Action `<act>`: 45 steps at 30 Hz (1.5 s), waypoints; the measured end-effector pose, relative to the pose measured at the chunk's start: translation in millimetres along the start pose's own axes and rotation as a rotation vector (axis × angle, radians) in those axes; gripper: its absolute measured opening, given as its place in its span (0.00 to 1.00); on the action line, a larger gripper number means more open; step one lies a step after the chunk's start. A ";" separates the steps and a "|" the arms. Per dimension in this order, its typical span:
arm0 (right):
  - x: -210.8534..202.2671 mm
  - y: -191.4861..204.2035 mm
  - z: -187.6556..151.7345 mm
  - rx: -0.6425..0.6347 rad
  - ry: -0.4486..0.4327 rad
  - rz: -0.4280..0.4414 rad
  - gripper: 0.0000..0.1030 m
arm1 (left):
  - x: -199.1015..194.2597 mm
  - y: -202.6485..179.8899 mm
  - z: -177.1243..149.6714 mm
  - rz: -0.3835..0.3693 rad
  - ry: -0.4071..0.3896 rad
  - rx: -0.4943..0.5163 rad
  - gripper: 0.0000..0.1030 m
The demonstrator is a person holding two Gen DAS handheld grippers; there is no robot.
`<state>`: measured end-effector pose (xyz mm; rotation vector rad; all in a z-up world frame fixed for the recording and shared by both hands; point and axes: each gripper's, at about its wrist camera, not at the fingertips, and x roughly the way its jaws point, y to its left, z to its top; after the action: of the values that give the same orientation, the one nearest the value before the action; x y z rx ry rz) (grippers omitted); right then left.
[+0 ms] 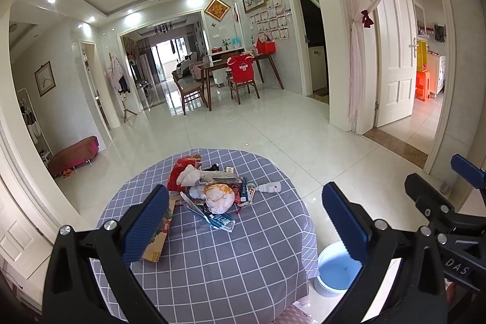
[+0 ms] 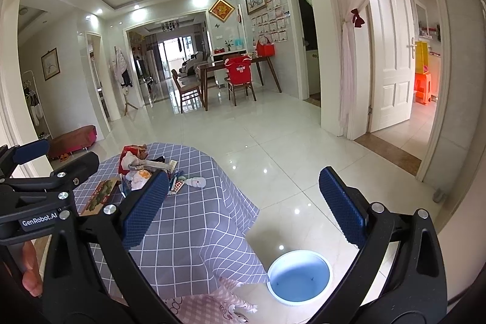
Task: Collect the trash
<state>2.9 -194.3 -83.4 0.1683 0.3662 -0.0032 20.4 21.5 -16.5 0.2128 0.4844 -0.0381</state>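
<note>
Both tools, left [image 1: 245,219] and right [image 2: 243,207], gape empty; trash [image 1: 212,190] on tabletop [image 1: 231,257] judged light, crinkly, slippery; pinch crumpled folds.

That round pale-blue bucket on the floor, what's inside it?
The round pale-blue bucket looks empty: just its bare blue bottom with two tiny dark specks. The near inner wall is hidden by its rim.

round table [image 1: 212,263] with a grey checked cloth; trash pile [image 1: 212,190] heaped around the middle; flat cardboard box [image 1: 159,236] toward the left edge; small white bottle [image 1: 270,188] near the right edge
</note>
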 end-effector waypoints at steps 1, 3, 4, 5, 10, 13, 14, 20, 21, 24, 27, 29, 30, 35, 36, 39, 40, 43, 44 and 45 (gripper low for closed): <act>1.1 0.2 0.2 0.006 0.000 0.003 0.94 | -7.5 -7.4 9.0 0.000 0.003 -0.002 0.96; 2.8 -0.6 1.0 0.014 0.002 0.013 0.94 | -5.2 -4.8 9.9 0.000 0.003 -0.004 0.96; 2.4 -2.2 2.3 0.017 0.001 0.022 0.94 | -4.1 -3.6 10.1 0.002 0.003 -0.005 0.96; 2.3 -2.3 2.5 0.019 -0.002 0.023 0.94 | -3.1 -2.5 10.3 0.002 0.003 -0.006 0.96; 1.6 -3.0 4.3 0.019 -0.014 0.037 0.94 | -2.4 2.3 14.5 0.001 0.004 -0.001 0.96; 2.4 -3.1 5.5 0.024 -0.009 0.041 0.94 | -1.1 5.5 16.2 -0.001 0.004 0.000 0.96; 2.7 -2.7 5.8 0.020 -0.007 0.037 0.94 | -0.7 6.8 16.8 -0.002 0.004 0.000 0.96; 4.0 -4.6 6.7 0.027 -0.005 0.027 0.94 | 4.6 7.7 18.2 -0.002 0.004 0.001 0.96; 3.8 -5.5 6.9 0.029 -0.007 0.023 0.94 | 4.4 7.4 18.2 -0.002 0.004 0.001 0.96; 3.6 -3.1 4.9 0.019 -0.012 0.005 0.94 | 4.4 7.2 18.2 -0.002 0.004 0.000 0.96; 3.5 -0.8 4.3 -0.002 -0.016 0.006 0.94 | 4.7 7.3 17.7 -0.002 0.005 0.001 0.96; 3.2 1.5 3.9 -0.024 -0.023 0.001 0.94 | 5.4 8.0 17.7 -0.004 0.004 0.001 0.96; 3.3 1.9 3.8 -0.027 -0.022 -0.002 0.94 | 4.4 6.0 16.1 -0.003 0.003 0.003 0.96; 5.4 0.5 4.6 -0.029 -0.012 0.003 0.94 | 8.3 3.9 13.2 -0.005 0.004 0.005 0.96; 4.9 0.2 4.7 -0.033 -0.014 0.003 0.94 | 8.4 3.9 13.0 -0.005 0.004 0.005 0.96; 4.8 0.3 3.0 -0.030 -0.012 0.006 0.94 | 9.4 2.2 12.0 -0.007 0.004 0.006 0.96; 5.8 0.4 3.1 -0.029 -0.010 0.008 0.94 | 10.4 2.7 12.1 -0.007 0.005 0.008 0.96; 6.5 -1.6 2.2 -0.015 -0.001 0.005 0.94 | 13.4 -3.8 8.7 -0.008 0.007 0.013 0.96; 6.9 -2.4 1.6 -0.011 0.000 0.007 0.94 | 13.4 -3.8 8.7 -0.008 0.007 0.013 0.96; 7.1 -3.5 1.8 -0.007 0.002 0.008 0.94 | 13.4 -3.9 8.6 -0.007 0.006 0.013 0.96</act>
<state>10.1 -197.9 -84.8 0.1631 0.3680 0.0058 35.9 16.0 -16.0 0.2242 0.4913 -0.0473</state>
